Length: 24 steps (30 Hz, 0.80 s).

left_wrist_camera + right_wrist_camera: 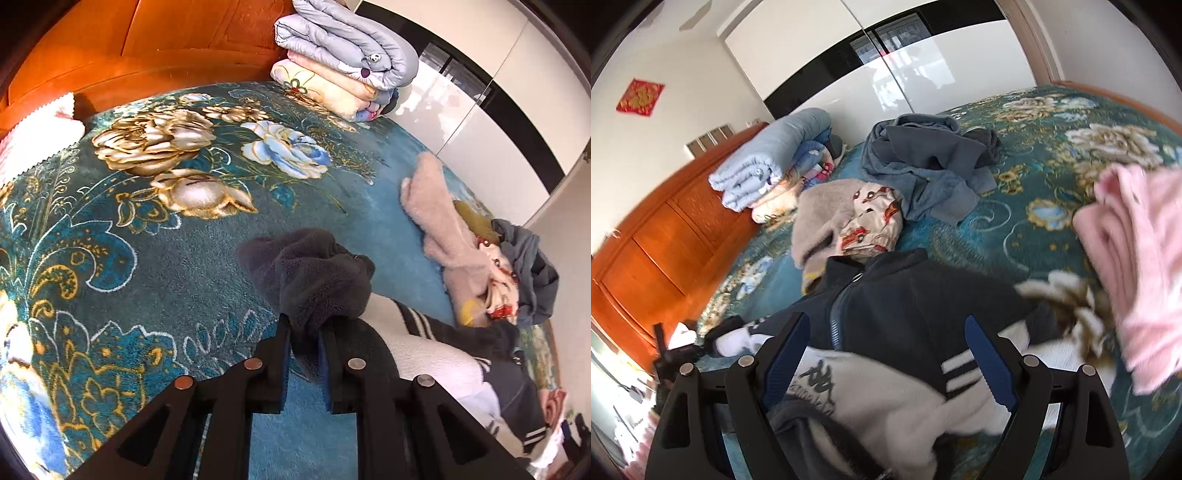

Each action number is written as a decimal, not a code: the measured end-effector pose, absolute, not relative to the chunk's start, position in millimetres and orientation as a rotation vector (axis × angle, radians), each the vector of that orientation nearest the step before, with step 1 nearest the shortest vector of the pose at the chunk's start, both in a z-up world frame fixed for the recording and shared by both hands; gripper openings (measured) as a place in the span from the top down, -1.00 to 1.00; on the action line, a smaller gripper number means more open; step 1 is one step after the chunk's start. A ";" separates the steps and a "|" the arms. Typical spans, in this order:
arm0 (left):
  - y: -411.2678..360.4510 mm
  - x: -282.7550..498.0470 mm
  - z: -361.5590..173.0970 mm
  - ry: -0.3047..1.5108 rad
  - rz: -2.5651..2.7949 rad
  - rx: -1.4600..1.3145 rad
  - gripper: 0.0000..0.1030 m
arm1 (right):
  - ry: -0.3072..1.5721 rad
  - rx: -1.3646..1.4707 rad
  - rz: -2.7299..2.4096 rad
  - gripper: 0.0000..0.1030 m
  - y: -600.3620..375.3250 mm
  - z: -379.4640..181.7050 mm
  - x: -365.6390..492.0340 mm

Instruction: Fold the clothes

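Note:
A dark navy and white zip jacket (886, 317) lies on the teal flowered bedspread (1015, 229). My left gripper (304, 332) is shut on a bunched dark fleece part (314, 277) of the jacket and holds it above the bed. The jacket's white body and striped cuff (424, 332) lie to its right. My right gripper (886, 350) is open just above the jacket's white lower part with its printed logo (816, 376). Its blue-padded fingers (988, 354) stand on either side of the cloth.
A beige fluffy garment (820, 221) with a printed lining and a grey-blue hoodie (923, 158) lie beyond the jacket. Pink cloth (1137, 258) lies at the right. Folded quilts (343, 55) are stacked by the wooden headboard (147, 48). A white wardrobe (886, 74) stands behind.

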<state>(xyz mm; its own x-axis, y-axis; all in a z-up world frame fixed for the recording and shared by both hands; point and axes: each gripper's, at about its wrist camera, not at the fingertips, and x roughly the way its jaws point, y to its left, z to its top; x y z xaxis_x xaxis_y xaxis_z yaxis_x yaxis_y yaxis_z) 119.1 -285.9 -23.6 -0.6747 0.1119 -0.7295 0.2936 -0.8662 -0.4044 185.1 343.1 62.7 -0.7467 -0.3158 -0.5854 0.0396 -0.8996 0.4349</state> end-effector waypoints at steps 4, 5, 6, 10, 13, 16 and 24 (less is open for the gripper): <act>-287.8 123.7 -5.8 0.724 -2.645 1.125 0.06 | -0.699 1.134 -2.645 -0.69 357.2 46.0 140.0; -284.7 121.9 -1.1 0.720 -2.640 1.105 0.06 | -0.737 1.168 -2.622 -0.69 361.2 40.3 127.9; -277.4 116.8 4.7 0.719 -2.655 1.092 0.03 | -0.775 1.201 -2.599 -0.69 365.3 34.6 115.8; -231.5 86.0 27.5 0.680 -2.774 1.087 -0.19 | -0.925 1.331 -2.496 -0.69 381.3 11.8 67.5; -171.4 41.3 25.7 0.466 -2.927 1.221 -0.50 | -1.028 1.485 -2.402 -0.69 389.3 -13.9 41.1; -112.2 -5.2 -3.5 0.146 -2.977 1.488 -0.51 | -1.062 1.522 -2.372 -0.69 396.8 -31.7 33.6; -40.6 -59.4 -75.0 -0.332 -2.884 1.934 -0.53 | -0.884 1.537 -2.323 -0.70 394.3 -47.1 31.3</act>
<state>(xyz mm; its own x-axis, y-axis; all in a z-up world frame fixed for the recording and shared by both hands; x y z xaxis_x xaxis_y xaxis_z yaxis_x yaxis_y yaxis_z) -59.4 -40.6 -75.0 -0.3441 0.1785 -0.9218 -0.3834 -0.9229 -0.0356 31.3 394.3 -47.1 -0.4292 -0.4876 -0.7603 -0.1411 -0.7953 0.5896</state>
